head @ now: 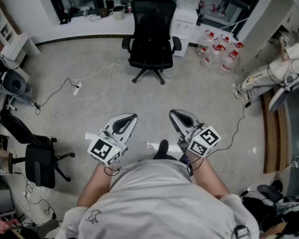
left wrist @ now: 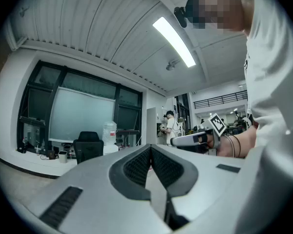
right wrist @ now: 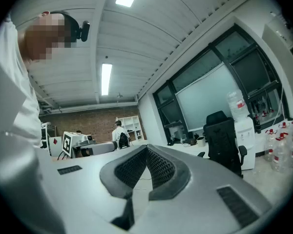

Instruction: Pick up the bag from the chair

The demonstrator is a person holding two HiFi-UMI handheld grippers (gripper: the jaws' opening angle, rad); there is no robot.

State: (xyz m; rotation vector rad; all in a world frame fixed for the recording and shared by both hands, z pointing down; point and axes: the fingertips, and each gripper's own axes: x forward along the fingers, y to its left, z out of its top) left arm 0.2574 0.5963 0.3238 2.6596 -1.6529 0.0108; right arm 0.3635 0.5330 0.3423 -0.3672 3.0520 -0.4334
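Here the person stands well back from the black office chair (head: 152, 31), holding both grippers close to the body. The left gripper (head: 131, 117) and the right gripper (head: 173, 113) each have their jaws pressed together at the tips, with nothing between them. The chair's seat looks dark all over, so a bag cannot be told apart from it. Clear water bottles (head: 217, 51) stand on the floor near the chair's right side.
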